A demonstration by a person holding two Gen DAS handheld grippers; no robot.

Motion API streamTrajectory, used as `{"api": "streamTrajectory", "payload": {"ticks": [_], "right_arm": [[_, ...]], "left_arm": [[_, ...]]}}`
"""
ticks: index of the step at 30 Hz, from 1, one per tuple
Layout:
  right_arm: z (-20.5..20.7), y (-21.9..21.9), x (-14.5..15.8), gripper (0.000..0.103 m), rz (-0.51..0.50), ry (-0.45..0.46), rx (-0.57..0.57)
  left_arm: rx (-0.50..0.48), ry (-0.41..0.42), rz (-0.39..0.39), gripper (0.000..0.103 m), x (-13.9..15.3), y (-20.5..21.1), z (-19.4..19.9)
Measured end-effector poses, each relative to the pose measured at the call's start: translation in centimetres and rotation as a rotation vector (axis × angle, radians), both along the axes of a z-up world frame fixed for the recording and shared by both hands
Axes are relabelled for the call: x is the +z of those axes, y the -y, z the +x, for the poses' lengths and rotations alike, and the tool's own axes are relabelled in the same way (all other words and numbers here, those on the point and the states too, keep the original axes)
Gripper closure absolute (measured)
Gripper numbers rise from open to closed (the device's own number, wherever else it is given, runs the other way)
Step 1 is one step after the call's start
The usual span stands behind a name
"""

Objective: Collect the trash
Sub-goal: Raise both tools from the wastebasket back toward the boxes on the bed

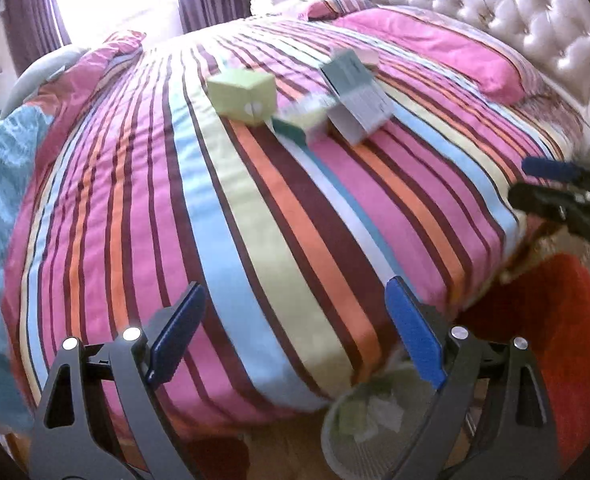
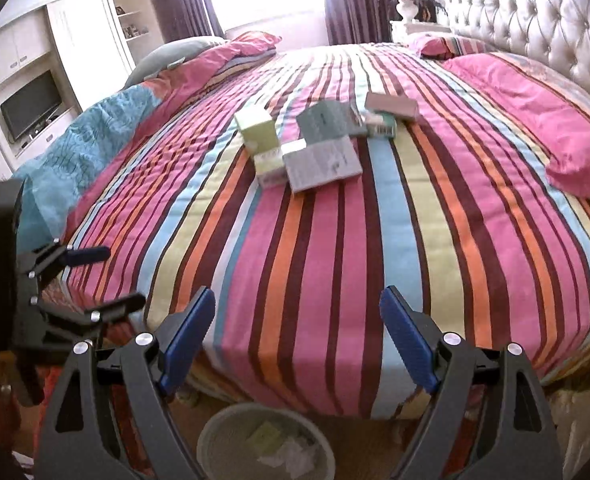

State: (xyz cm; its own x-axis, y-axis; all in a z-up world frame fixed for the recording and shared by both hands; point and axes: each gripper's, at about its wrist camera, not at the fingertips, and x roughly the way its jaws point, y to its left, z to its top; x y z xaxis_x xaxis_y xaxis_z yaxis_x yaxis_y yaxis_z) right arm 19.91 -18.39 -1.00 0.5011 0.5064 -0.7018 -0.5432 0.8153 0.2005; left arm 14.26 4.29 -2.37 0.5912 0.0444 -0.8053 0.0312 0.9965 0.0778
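Note:
Several empty cartons lie mid-bed on the striped cover: a pale green box (image 1: 242,95) (image 2: 256,128), a grey flat box (image 1: 357,98) (image 2: 322,162), a teal one (image 2: 329,120) and a pinkish one (image 2: 391,106). A white mesh waste bin (image 2: 265,442) (image 1: 369,424) stands on the floor at the bed's foot, holding a green box and crumpled paper. My left gripper (image 1: 295,332) is open and empty above the bed's edge; it also shows at the left of the right wrist view (image 2: 107,280). My right gripper (image 2: 297,340) is open and empty above the bin.
The striped bed (image 2: 335,260) fills both views, with a pink pillow (image 2: 535,120), a tufted white headboard (image 2: 535,20) and a blue blanket (image 2: 83,140) at the left. A red rug (image 1: 535,340) lies beside the bed. A TV (image 2: 31,106) sits in white cabinets.

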Motion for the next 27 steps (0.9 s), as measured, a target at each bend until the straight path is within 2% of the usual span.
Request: {"api": "streamTrajectory", "payload": {"ticks": [5,12,18,27], "right_arm": [[2.5,-0.9,0.1,0.022,-0.004,-0.003,0.019],[5.1,-2.4,-0.3,0.023,-0.026,-0.024,0.054],[6.9,-3.6,-0.9,0.023,-0.035,-0.044,0.083],[9.5,-4.9,-1.3,0.023,-0.06,-0.049,0.105]], "left_arm": [[-0.047,0.023,0.027,0.014,0.5,-0.1,3.1],[-0.089,0.018,-0.006,0.014,0.0,-0.6,6.7],[-0.118,0.013,-0.07,0.014,-0.5,-1.5,9.6],[-0.192,-0.02,-0.059,0.014,-0.9,-1.7,13.3]]}}
